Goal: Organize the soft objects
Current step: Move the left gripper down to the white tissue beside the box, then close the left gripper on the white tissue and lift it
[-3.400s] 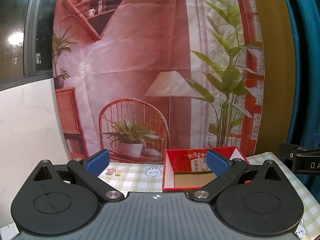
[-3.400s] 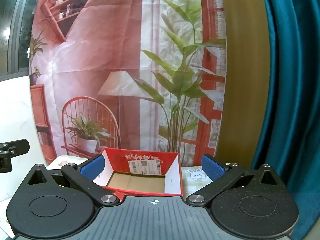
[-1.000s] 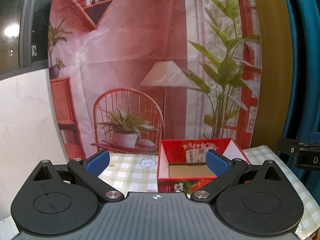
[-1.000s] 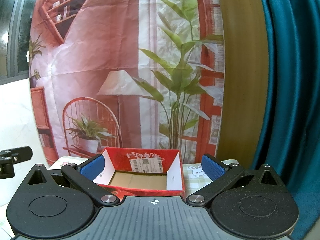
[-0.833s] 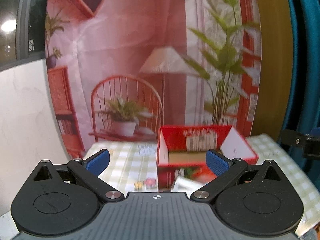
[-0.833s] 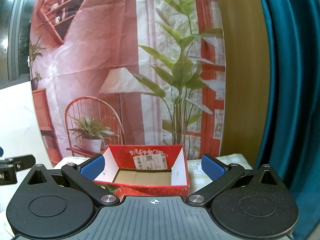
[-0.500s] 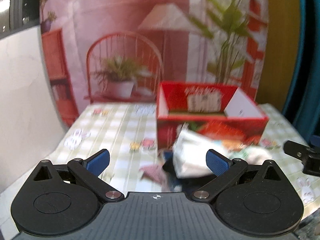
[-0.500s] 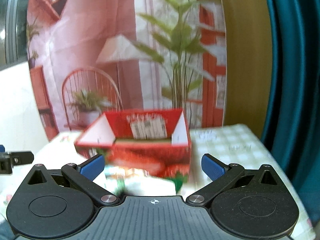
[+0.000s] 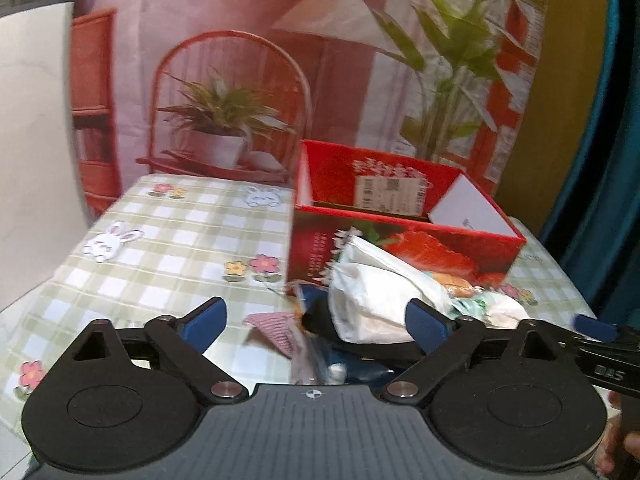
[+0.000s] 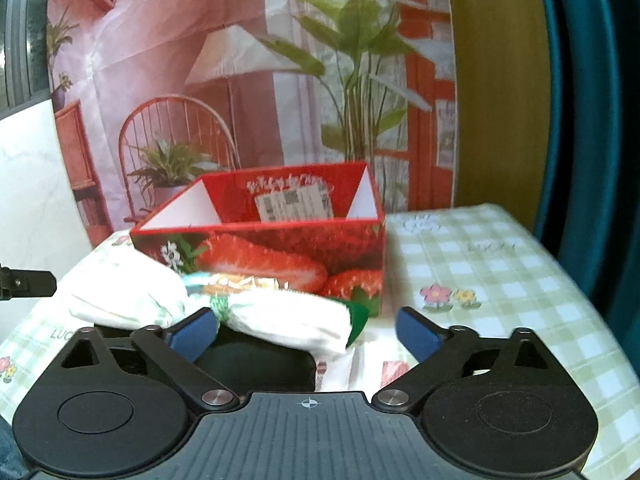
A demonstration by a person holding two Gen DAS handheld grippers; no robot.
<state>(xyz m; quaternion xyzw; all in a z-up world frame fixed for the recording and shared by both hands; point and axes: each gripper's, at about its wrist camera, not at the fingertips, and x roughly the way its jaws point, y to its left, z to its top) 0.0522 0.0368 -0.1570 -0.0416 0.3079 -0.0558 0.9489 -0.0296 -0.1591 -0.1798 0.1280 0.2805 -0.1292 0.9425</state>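
Red cardboard box (image 9: 404,240) with strawberries printed on the front sits open-topped toward the back of the surface (image 9: 168,240), which has a green-and-white checked cloth with bunny and flower stickers on it. Right in front of the box there's a little heap of soft stuff: a white crinkly packet (image 9: 372,292) leaning up against the box front, a white roll with a green end (image 10: 288,316) lying across, a pink knitted piece (image 9: 276,328) off to the left, and something dark underneath that's too blurry to call.

The left hand-held gripper (image 9: 316,322) has its blue pads spread wide, and they've just started coming in a bit. The pink piece and the white packet sit in the gap, but the pads aren't pressing on anything.

Same deal with the right hand-held gripper (image 10: 306,334): spread, just been narrowing slightly, with the white roll lying between the pads and nothing pinched.

Printed backdrop (image 10: 240,80) with a lamp, chair and plants hangs behind.
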